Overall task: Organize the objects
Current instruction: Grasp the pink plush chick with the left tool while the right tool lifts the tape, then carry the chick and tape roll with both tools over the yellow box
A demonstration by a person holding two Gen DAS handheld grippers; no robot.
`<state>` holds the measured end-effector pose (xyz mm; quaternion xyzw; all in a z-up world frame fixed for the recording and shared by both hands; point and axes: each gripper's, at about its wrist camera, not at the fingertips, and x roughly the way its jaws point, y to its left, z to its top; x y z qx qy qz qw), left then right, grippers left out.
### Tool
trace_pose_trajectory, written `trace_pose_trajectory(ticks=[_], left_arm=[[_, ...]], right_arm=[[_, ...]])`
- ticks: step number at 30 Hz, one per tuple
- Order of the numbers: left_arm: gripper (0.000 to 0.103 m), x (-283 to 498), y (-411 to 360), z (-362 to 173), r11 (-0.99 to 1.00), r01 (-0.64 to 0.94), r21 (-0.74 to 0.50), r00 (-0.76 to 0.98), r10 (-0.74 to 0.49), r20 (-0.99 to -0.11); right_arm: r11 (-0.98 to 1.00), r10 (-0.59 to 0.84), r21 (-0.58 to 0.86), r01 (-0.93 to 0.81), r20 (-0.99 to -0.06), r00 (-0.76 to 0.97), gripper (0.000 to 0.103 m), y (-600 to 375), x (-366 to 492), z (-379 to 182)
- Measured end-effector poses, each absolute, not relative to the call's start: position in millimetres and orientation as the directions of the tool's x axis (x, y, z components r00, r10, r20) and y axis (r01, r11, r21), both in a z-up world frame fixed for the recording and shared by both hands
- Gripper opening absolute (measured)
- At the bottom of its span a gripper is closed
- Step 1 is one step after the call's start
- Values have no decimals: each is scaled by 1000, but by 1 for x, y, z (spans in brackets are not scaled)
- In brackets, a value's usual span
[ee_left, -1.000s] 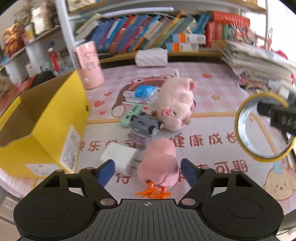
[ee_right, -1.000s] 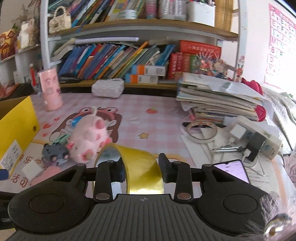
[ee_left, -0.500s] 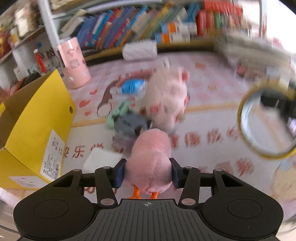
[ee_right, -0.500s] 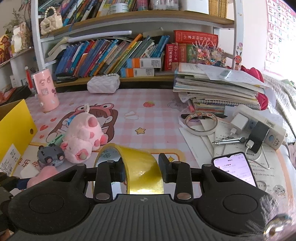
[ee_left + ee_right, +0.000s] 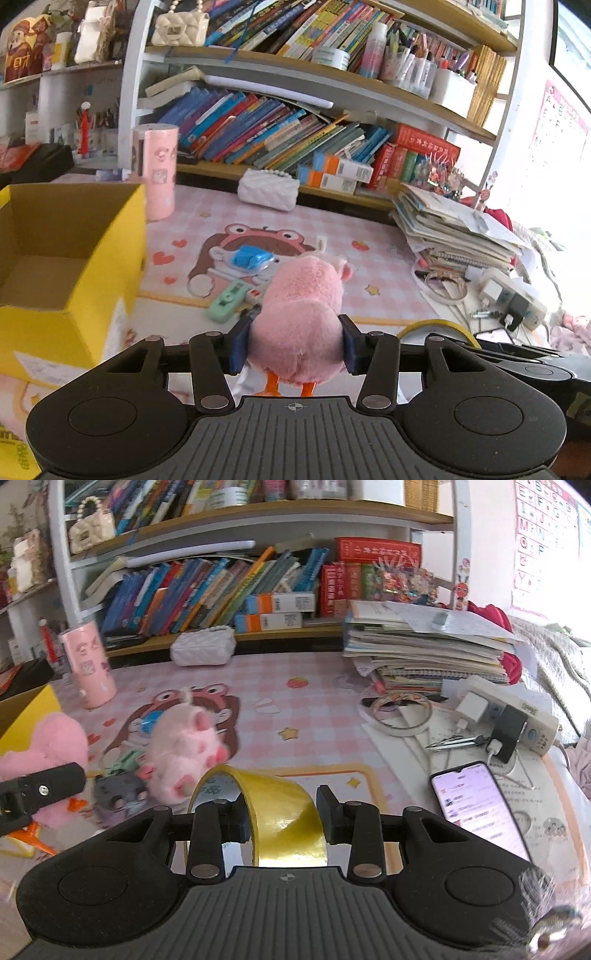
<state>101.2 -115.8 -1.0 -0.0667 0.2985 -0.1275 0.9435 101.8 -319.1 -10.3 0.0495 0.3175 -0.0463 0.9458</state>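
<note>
My left gripper (image 5: 293, 349) is shut on a pink plush chick (image 5: 301, 321) with orange feet and holds it above the desk mat. The chick also shows at the left edge of the right wrist view (image 5: 40, 749). My right gripper (image 5: 282, 819) is shut on a yellow tape roll (image 5: 284, 819); its rim peeks into the left wrist view (image 5: 439, 328). An open yellow cardboard box (image 5: 70, 258) stands to the left, and I see nothing inside it. A pale pink plush pig (image 5: 184, 749), a grey toy (image 5: 116, 792), a green device (image 5: 227, 301) and a blue packet (image 5: 251, 258) lie on the mat.
A pink cylinder (image 5: 157, 170) and white quilted purse (image 5: 267, 190) stand at the back by the bookshelf. A stack of papers (image 5: 424, 646), tape ring (image 5: 400, 714), power strip (image 5: 509, 716) and lit phone (image 5: 476, 805) fill the right side.
My left gripper closed on the pink chick, lifted it off the mat and tilted up toward the shelves. My right gripper kept hold of the yellow tape and shifted slightly.
</note>
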Motion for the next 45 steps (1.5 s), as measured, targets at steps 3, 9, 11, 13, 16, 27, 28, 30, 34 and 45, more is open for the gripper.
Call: trace_pose_trajectory(ticks=[3, 9, 11, 13, 16, 27, 28, 30, 34, 45], left_arm=[[47, 91, -95, -1, 960, 195, -201, 786, -275, -554], [47, 66, -42, -1, 966, 155, -205, 782, -247, -573], [47, 58, -23, 0, 969, 130, -211, 782, -231, -579], [47, 48, -3, 0, 970, 104, -218, 787, -214, -579], [47, 35, 25, 1, 972, 67, -224, 789, -189, -584], [47, -8, 102, -2, 979, -20, -205, 788, -111, -606], [47, -11, 108, -3, 979, -23, -202, 787, -107, -608], [47, -16, 118, -3, 980, -28, -198, 788, -100, -608], [47, -25, 135, -1, 981, -33, -190, 795, -89, -600], [47, -30, 151, 3, 979, 3, -205, 810, -122, -573]], right_arm=[[993, -36, 64, 94, -607, 794, 32, -298, 93, -8], [997, 18, 74, 35, -611, 791, 32, -243, 73, -4], [997, 40, 81, 13, -617, 786, 32, -225, 67, -2], [996, 70, 90, -18, -625, 777, 32, -205, 61, 0], [993, 114, 93, -71, -631, 767, 32, -174, 51, 0], [973, 232, 140, -185, -660, 715, 32, -83, 22, -8], [971, 238, 144, -191, -661, 712, 32, -78, 20, -9], [967, 255, 154, -205, -664, 703, 32, -64, 14, -11], [961, 274, 167, -219, -663, 697, 32, -45, 6, -12], [965, 259, 153, -211, -657, 708, 32, -26, -3, -7]])
